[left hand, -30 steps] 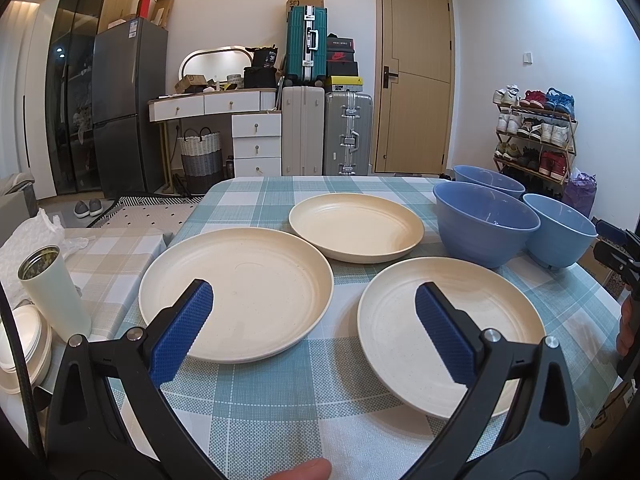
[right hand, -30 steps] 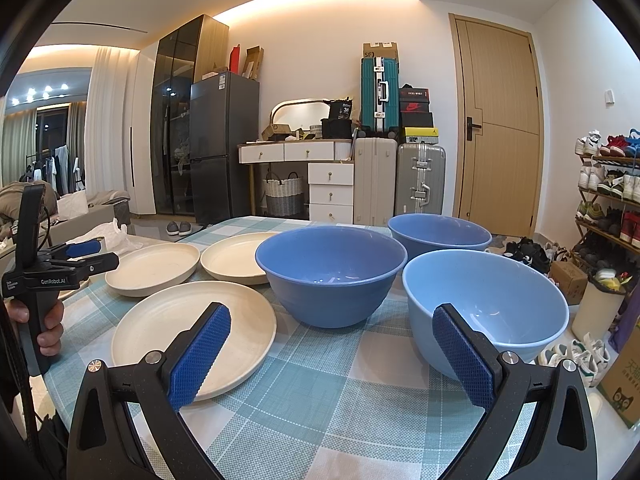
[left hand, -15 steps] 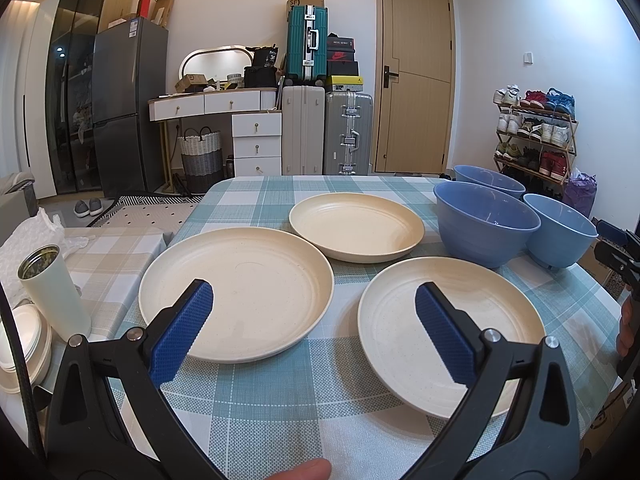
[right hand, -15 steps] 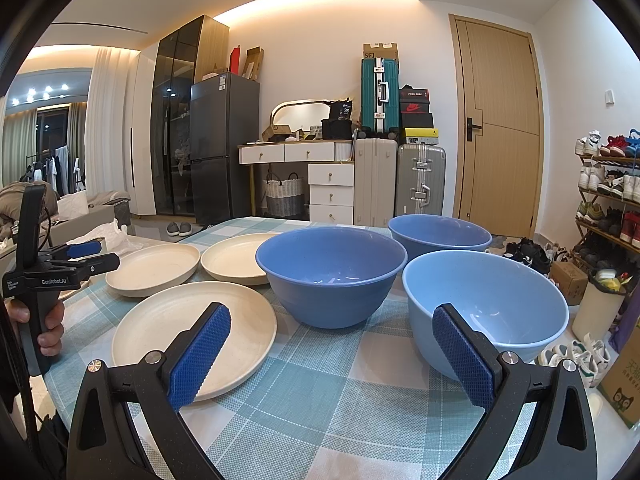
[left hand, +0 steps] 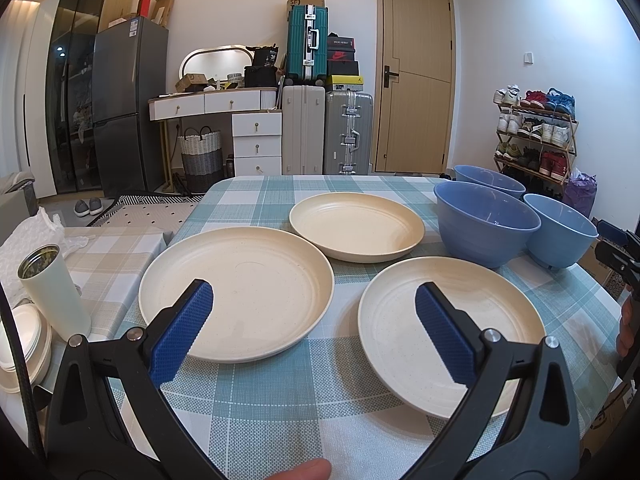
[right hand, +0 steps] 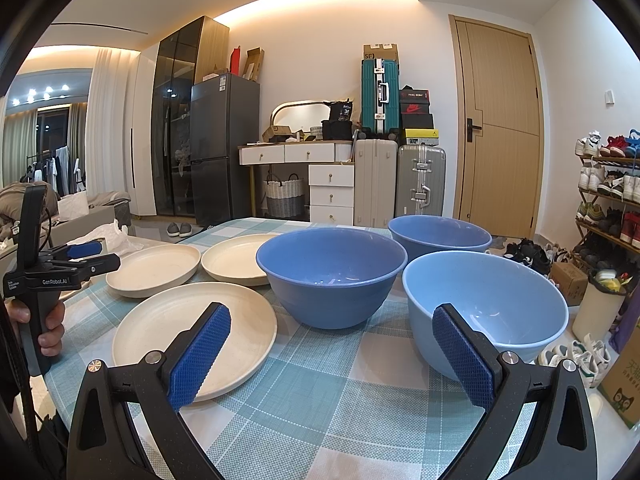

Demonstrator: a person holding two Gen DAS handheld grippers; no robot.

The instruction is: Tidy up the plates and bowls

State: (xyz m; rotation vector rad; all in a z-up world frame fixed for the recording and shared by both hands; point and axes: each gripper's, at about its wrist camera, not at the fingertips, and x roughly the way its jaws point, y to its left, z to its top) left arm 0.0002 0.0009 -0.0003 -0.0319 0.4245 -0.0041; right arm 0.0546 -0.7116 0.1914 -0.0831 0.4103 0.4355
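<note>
Three cream plates (left hand: 236,294) and three blue bowls (right hand: 332,276) spread singly across the checked surface (left hand: 280,408), none stacked yet; left gripper (left hand: 312,332) and right gripper (right hand: 330,356) poised, jaws wide apart, empty.

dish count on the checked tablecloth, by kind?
Round cream plates: 3 — near left, far, near right
Blue bowls: 3 — darker near one, darker far one, light blue one
Total: 6, all separate, none stacked.
</note>
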